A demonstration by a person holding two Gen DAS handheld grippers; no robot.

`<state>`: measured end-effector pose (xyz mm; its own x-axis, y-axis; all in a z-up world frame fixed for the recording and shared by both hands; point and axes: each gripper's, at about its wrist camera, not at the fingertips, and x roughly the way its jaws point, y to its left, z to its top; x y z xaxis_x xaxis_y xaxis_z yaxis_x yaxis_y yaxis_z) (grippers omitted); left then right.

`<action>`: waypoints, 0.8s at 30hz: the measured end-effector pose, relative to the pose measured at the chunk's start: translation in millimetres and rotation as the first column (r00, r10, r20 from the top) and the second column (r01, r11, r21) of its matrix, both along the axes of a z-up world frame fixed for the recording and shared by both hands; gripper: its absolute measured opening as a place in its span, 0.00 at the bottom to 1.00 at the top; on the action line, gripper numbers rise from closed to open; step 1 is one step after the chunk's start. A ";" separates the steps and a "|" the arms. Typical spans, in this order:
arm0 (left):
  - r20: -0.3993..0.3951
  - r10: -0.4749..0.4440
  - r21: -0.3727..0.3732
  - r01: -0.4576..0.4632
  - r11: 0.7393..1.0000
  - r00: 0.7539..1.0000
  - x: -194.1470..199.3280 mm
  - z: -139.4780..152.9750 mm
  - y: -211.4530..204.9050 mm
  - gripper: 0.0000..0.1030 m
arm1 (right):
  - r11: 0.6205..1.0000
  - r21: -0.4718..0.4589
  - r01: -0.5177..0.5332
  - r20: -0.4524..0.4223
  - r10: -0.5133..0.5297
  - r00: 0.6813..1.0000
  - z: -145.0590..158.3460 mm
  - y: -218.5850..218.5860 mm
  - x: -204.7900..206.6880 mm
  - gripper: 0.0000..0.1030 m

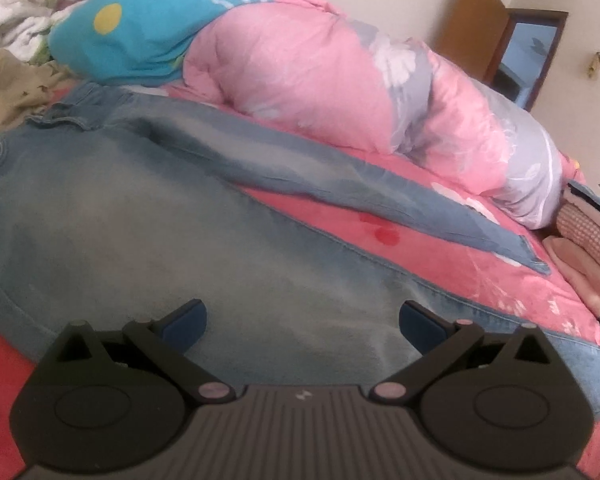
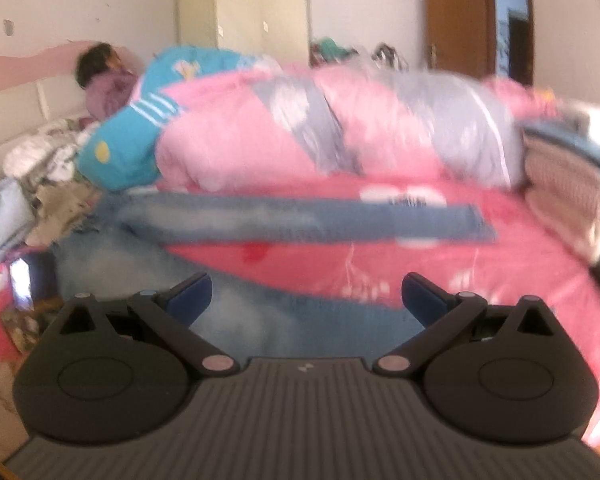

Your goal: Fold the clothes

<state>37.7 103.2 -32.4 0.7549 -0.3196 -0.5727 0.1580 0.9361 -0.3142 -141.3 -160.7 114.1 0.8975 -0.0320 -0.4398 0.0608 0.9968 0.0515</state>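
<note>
Jeans point(image 1: 148, 216), spread on bed point(image 1: 440, 240). Left claw point(image 1: 302, 322) and right claw point(image 2: 306, 295) both apart, empty. Risk: single-layer pinch drags legs askew.

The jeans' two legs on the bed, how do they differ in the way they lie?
The near leg lies under the open left gripper, broad and faded pale; the far leg angles away toward the pink quilt, looking narrower and darker blue toward its hem. The two are spread apart, pink bedsheet showing between. Both lie flat, unfolded, joined at the waist.
</note>
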 end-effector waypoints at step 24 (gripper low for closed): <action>0.258 0.064 0.150 -0.105 0.983 0.964 -37.5 41.6 27.2 1.00 | 0.937 0.222 -0.271 -0.045 0.287 0.957 -2.1 -50.0 43.9 0.64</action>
<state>0.1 130.4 9.2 0.9012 -0.1677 -0.3997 0.1306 0.9843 -0.1185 -97.5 -210.7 112.0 0.8209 0.3156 -0.4759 -0.2061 0.9410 0.2685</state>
